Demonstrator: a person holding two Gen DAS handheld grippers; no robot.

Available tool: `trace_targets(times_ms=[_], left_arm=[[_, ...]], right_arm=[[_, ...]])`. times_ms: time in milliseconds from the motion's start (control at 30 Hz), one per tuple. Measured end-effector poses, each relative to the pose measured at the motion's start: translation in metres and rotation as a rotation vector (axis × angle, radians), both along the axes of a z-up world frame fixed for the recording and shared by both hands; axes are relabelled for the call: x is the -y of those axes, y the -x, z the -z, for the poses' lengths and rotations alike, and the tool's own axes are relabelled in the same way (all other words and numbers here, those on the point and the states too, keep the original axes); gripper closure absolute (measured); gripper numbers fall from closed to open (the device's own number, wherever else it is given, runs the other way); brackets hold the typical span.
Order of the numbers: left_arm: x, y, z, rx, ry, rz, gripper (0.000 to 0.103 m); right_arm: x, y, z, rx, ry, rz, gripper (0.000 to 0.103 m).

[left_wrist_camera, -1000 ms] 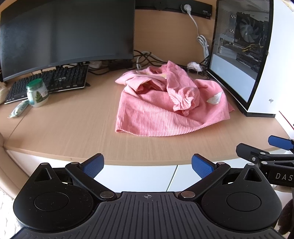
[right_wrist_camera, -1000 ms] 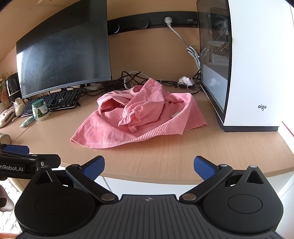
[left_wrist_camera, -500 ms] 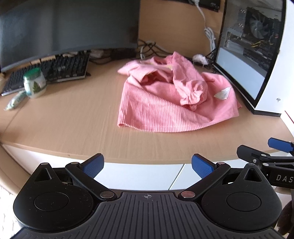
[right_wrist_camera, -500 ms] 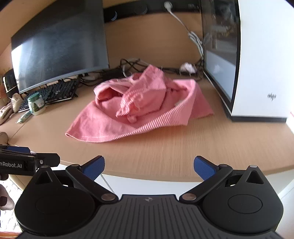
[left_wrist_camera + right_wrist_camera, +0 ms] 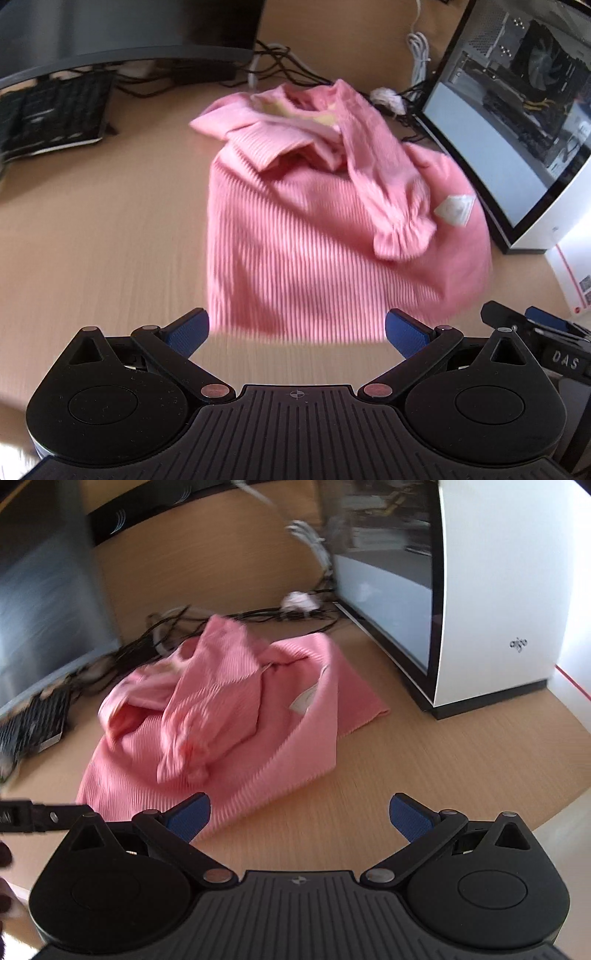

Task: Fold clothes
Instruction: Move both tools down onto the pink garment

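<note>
Both grippers have closed in on the pink ribbed garment (image 5: 317, 236) over the past second; it now fills far more of each view. It lies crumpled on the wooden desk (image 5: 99, 229), one sleeve flopped across its body, between the keyboard (image 5: 51, 114) and the white computer case (image 5: 491, 602). The left gripper (image 5: 297, 328) hangs with jaws wide apart and empty, the hem straight ahead, just beyond its fingertips. The right gripper (image 5: 299, 812), equally spread and empty, has the cloth ahead and to its left. The garment's long axis runs away from the desk edge, and the left gripper looks nearer to the hem.
</note>
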State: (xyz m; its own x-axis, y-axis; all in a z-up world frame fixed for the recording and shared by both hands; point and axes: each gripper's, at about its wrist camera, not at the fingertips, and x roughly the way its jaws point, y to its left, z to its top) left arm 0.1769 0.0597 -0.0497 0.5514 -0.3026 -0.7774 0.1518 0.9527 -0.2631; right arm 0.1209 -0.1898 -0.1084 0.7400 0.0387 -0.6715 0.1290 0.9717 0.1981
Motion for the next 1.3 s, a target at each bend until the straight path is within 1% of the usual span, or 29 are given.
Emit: trace_targets(times_ms=[67,167,267,333,400,433,500,533,567,600,733,900,967,1067,1200,1300], left_arm=[[-0.002,-0.019,0.0,-0.002,0.038,0.041,0.0],[0.005,-0.05,0.0,0.02,0.089,0.103,0.0],[0.015,-0.08,0.003,0.037,0.111,0.109,0.0],[0.019,-0.099,0.007,0.029,0.137,0.093,0.0],[0.02,-0.114,0.012,0.015,0.153,0.083,0.0],[0.02,-0.119,0.015,0.006,0.146,0.071,0.0],[0.019,-0.128,0.022,-0.023,0.123,0.018,0.0],[0.016,-0.129,0.024,-0.04,0.131,-0.005,0.0],[0.015,-0.13,0.024,-0.041,0.14,-0.008,0.0],[0.013,-0.13,0.025,-0.042,0.15,-0.012,0.0],[0.008,-0.129,0.026,-0.034,0.166,-0.003,0.0],[0.004,-0.122,0.026,-0.011,0.173,0.011,0.0],[0.006,-0.12,0.025,-0.009,0.143,0.038,0.0],[0.006,-0.111,0.024,-0.016,0.093,0.09,0.0],[-0.01,-0.091,0.024,-0.029,0.099,0.119,0.0],[-0.025,-0.07,0.023,-0.062,0.113,0.136,0.0]], right_arm=[[0.0,-0.018,-0.005,-0.004,-0.029,-0.003,0.0],[0.0,-0.044,-0.013,-0.01,-0.071,-0.008,0.0],[0.0,-0.071,-0.021,-0.016,-0.114,-0.012,0.0],[0.001,-0.091,-0.024,-0.019,-0.138,-0.025,0.0],[0.003,-0.123,-0.016,-0.025,-0.143,-0.081,0.0],[0.004,-0.139,-0.01,-0.04,-0.153,-0.101,0.0],[0.008,-0.169,0.002,-0.067,-0.185,-0.132,0.0],[0.009,-0.181,0.007,-0.071,-0.197,-0.149,0.0],[0.01,-0.192,0.012,-0.073,-0.205,-0.162,0.0],[0.011,-0.202,0.017,-0.076,-0.214,-0.168,0.0],[0.017,-0.226,0.034,-0.117,-0.311,-0.192,0.0],[0.015,-0.219,0.036,-0.121,-0.359,-0.227,0.0],[0.016,-0.21,0.037,-0.116,-0.397,-0.23,0.0],[0.016,-0.195,0.036,-0.135,-0.443,-0.262,0.0],[0.009,-0.166,0.034,-0.159,-0.429,-0.306,0.0],[-0.002,-0.142,0.032,-0.189,-0.391,-0.372,0.0]])
